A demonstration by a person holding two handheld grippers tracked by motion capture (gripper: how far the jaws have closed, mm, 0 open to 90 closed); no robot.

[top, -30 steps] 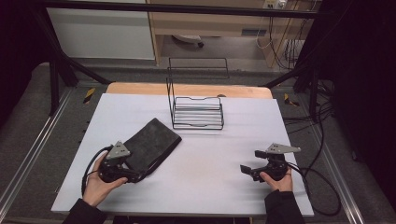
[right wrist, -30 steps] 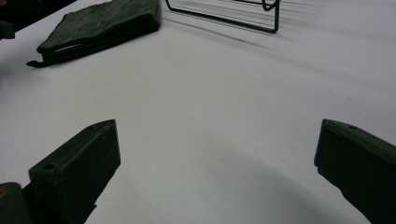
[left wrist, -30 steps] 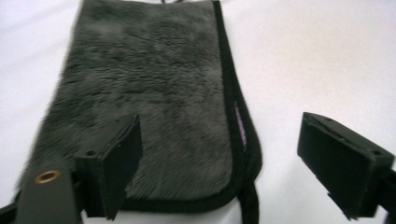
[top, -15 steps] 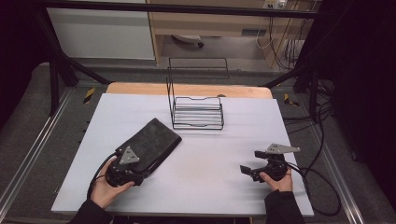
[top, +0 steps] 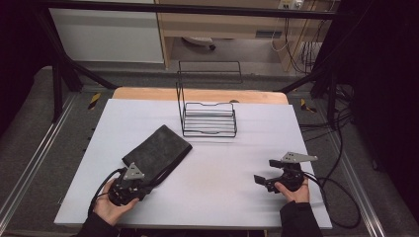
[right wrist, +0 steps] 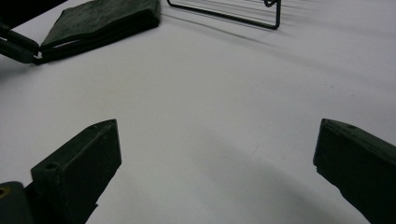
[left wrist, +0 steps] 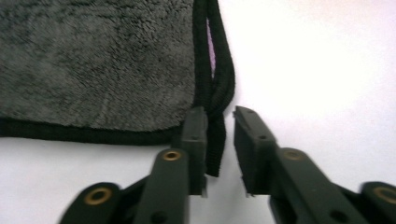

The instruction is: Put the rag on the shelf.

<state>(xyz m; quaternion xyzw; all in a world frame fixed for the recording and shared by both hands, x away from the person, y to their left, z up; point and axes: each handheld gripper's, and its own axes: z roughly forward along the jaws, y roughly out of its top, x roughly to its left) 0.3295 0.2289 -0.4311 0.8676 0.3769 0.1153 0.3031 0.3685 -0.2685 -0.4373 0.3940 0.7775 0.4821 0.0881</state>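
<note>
A dark grey folded towel (top: pixel 157 150) lies left of centre on the white table (top: pixel 222 197). My left gripper (top: pixel 147 181) is at its near corner. In the left gripper view the towel's black hem (left wrist: pixel 215 130) runs between the jaws of my left gripper (left wrist: pixel 219 122). The jaws have just been closing: one pad touches the hem and a narrow gap is left at the other. My right gripper (top: pixel 263 171) rests at the near right, open wide (right wrist: pixel 217 128) over bare table. The right gripper view also shows the towel (right wrist: pixel 102 21) and the left gripper (right wrist: pixel 18 49) far off.
A black wire rack (top: pixel 207 118) stands upright at the back middle of the table, also in the right gripper view (right wrist: pixel 229 11). Cables trail off the right side (top: pixel 336 192). A wooden strip (top: pixel 148 94) edges the far side.
My left gripper has shifted slightly toward the near edge at the towel's corner, and its jaws have narrowed around the hem. The right gripper has stayed put.
</note>
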